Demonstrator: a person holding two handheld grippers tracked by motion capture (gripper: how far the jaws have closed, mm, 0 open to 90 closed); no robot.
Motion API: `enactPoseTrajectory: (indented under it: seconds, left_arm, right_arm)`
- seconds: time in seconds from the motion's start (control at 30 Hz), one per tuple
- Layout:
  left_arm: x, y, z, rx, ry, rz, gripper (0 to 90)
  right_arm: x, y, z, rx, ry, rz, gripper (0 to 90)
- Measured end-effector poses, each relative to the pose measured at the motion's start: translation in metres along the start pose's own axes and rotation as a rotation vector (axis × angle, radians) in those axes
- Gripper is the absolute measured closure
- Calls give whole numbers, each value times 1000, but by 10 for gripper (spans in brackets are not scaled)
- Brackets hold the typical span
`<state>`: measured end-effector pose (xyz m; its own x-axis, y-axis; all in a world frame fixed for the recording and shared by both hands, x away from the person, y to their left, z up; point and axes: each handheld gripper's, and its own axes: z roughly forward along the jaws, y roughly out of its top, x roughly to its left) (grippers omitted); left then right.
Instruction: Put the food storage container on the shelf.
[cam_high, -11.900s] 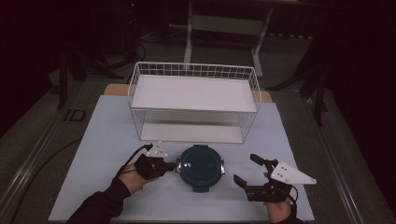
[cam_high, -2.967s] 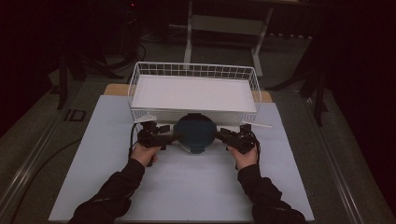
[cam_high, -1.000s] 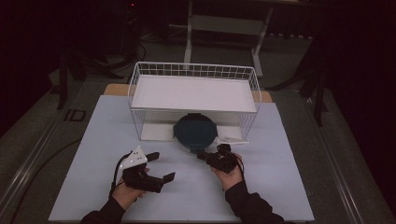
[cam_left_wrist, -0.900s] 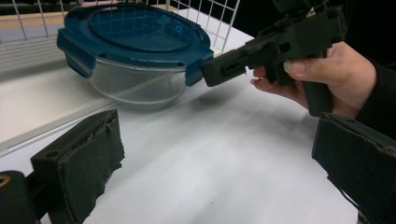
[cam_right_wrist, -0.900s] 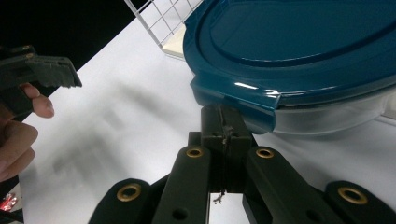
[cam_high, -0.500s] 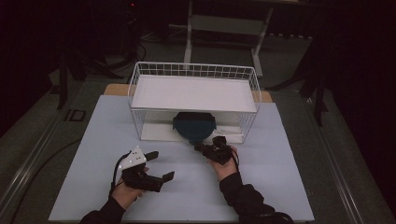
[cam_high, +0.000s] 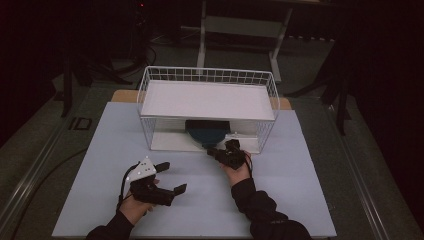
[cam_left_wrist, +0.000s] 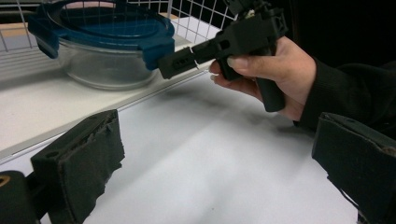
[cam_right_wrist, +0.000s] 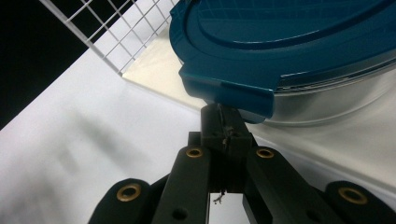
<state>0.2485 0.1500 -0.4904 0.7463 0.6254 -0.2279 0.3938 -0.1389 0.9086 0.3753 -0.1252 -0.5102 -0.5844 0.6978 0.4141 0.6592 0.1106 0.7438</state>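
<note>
Just ahead of the right gripper (cam_high: 226, 151), whose jaws are pressed together against its lid tab, the glass bowl (cam_high: 206, 132) sits under the wire rack (cam_high: 207, 100); the left gripper (cam_high: 167, 178) rests apart, jaws spread wide.

Wire rack (cam_high: 207, 75) on white table (cam_high: 300, 180)

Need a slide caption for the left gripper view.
Right gripper, jaws shut, meets the blue-lidded glass container on the wire rack's lower shelf.

The lidded container (cam_high: 206, 131) sits under the wire shelf (cam_high: 207, 100), with the right claw (cam_high: 214, 150) before it.
</note>
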Motion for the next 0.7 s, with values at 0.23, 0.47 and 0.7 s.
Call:
enactPoseTrajectory:
  seconds: [0.23,0.47,0.7]
  left_arm:
    - [0,0,-1,-1,0,-3,23]
    - [-2,0,-1,4,-3,0,23]
    - [-4,1,-1,-2,-8,4,22]
  right_arm:
    - [-2,4,6,-1,5,6,897]
    - [6,3,0,-10,21,-23,788]
    - [16,-4,-19,-56,110,-74,430]
